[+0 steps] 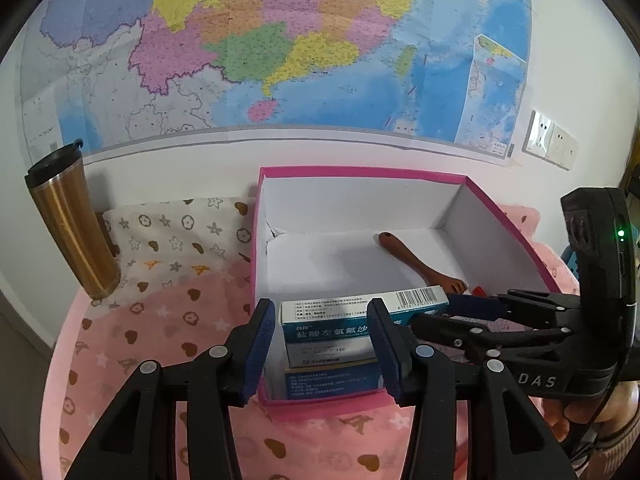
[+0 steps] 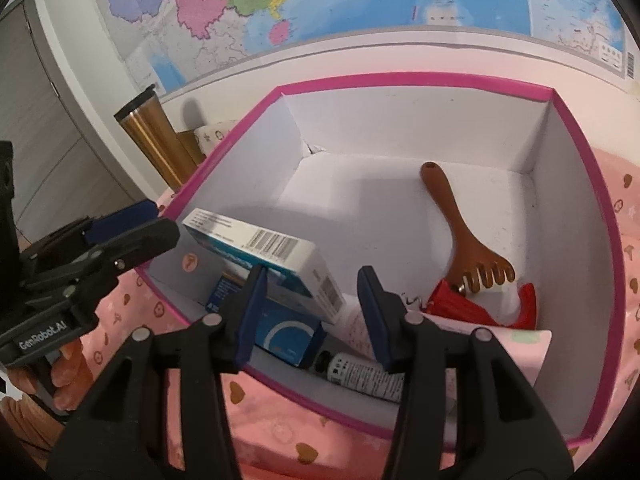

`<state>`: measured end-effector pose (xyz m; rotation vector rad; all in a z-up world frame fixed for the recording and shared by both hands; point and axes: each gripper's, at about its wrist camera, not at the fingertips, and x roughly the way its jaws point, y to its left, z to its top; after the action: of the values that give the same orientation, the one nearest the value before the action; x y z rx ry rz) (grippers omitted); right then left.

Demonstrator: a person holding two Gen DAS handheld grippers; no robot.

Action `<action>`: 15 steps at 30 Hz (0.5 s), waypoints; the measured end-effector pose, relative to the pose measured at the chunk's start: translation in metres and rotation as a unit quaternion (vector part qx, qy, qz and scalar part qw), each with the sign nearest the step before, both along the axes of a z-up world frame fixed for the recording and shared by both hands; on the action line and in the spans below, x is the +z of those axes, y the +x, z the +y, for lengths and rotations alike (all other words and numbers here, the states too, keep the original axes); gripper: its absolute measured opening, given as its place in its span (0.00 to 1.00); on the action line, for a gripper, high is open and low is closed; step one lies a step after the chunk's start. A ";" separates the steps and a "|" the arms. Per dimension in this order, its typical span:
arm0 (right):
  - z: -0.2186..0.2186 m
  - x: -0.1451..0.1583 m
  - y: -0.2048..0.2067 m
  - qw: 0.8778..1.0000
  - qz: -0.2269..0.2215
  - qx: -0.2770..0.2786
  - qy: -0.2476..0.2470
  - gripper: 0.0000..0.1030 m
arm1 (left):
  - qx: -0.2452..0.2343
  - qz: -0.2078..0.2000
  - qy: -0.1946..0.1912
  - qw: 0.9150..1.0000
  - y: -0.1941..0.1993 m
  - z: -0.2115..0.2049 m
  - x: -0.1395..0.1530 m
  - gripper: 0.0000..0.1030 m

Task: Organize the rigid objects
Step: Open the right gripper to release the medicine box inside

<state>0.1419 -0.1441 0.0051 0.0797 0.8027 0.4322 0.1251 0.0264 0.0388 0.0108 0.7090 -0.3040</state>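
A pink-edged white box (image 1: pixel 360 172) (image 2: pixel 400 80) stands on the pink cloth. Inside lie a white-and-teal medicine carton (image 1: pixel 360 304) (image 2: pixel 276 256) propped on a blue carton (image 1: pixel 332 380) (image 2: pixel 288 332), a brown wooden comb-like massager (image 1: pixel 416 264) (image 2: pixel 460 232), a red item (image 2: pixel 460 304), a small white bottle (image 2: pixel 364 372) and a pink-white tube (image 2: pixel 516 344). My left gripper (image 1: pixel 322 348) is open, its fingers either side of the medicine carton at the box's near wall. My right gripper (image 2: pixel 310 316) is open above the cartons; it also shows in the left wrist view (image 1: pixel 476 306).
A gold metal tumbler (image 1: pixel 72 224) (image 2: pixel 156 140) with a black lid stands left of the box by the wall. A patterned white cloth (image 1: pixel 176 232) lies behind the pink cloth (image 1: pixel 160 340). A map (image 1: pixel 280 40) and wall sockets (image 1: pixel 550 140) are behind.
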 end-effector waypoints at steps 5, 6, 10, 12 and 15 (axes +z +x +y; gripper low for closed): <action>0.003 -0.004 0.012 0.999 0.024 0.004 0.022 0.48 | 0.001 0.006 -0.001 1.000 0.001 0.000 -0.003 0.47; 0.003 -0.006 0.016 0.999 0.032 0.003 0.027 0.48 | 0.001 0.008 -0.002 1.000 0.002 0.000 -0.004 0.47; -0.002 -0.010 0.027 0.997 0.059 -0.022 0.041 0.48 | -0.001 0.006 -0.002 1.000 0.000 0.000 -0.003 0.47; -0.003 -0.010 0.027 0.997 0.060 -0.027 0.040 0.48 | -0.004 0.006 -0.002 1.000 0.000 -0.001 -0.003 0.47; 0.000 -0.010 0.023 0.997 0.058 -0.011 0.045 0.48 | -0.007 0.005 -0.003 1.000 -0.001 -0.002 -0.003 0.47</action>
<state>0.1651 -0.1443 -0.0045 0.1990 0.8954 0.4459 0.1240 0.0247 0.0360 0.0093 0.7189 -0.3196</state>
